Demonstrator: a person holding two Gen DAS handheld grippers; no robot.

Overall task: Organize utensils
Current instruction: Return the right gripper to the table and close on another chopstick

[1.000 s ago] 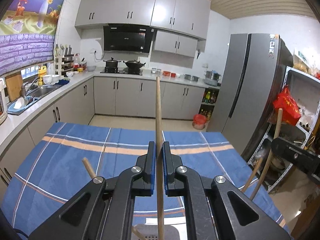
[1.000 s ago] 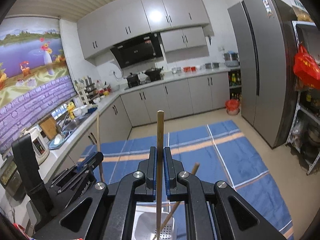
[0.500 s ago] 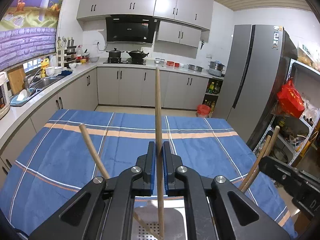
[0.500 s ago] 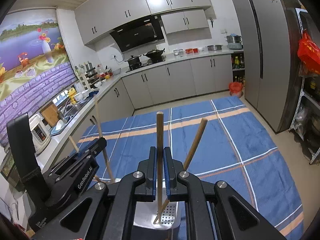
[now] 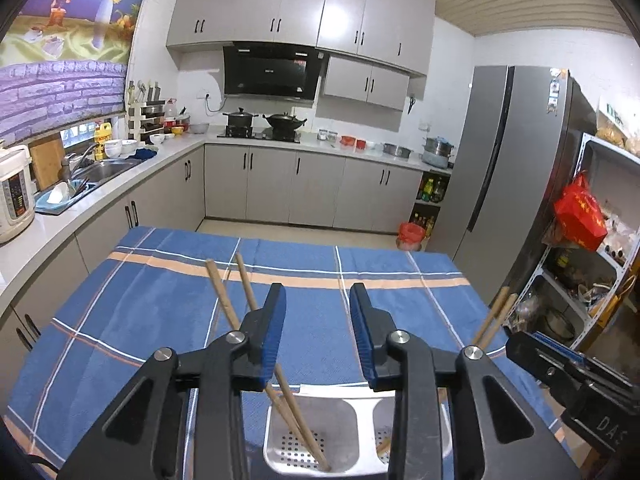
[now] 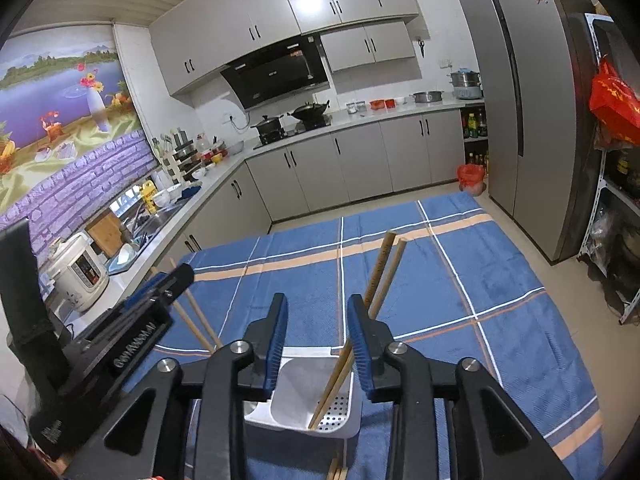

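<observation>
Both tongs, left tongs (image 5: 318, 336) and right tongs (image 6: 316, 336), have just opened apart, leaving chopsticks (image 5: 298, 416) leaning in the holder (image 5: 348, 468) at lower centre.

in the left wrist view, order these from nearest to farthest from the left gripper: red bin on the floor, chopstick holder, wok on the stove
1. chopstick holder, just below the left gripper
2. red bin, on the floor past the table
3. wok, on the stove at the back wall

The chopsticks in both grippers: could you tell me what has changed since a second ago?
Both the left gripper and right gripper have just opened, releasing one chopstick each. The left pair and right pair now lean in the white holder. The blue cloth is unchanged.
</observation>
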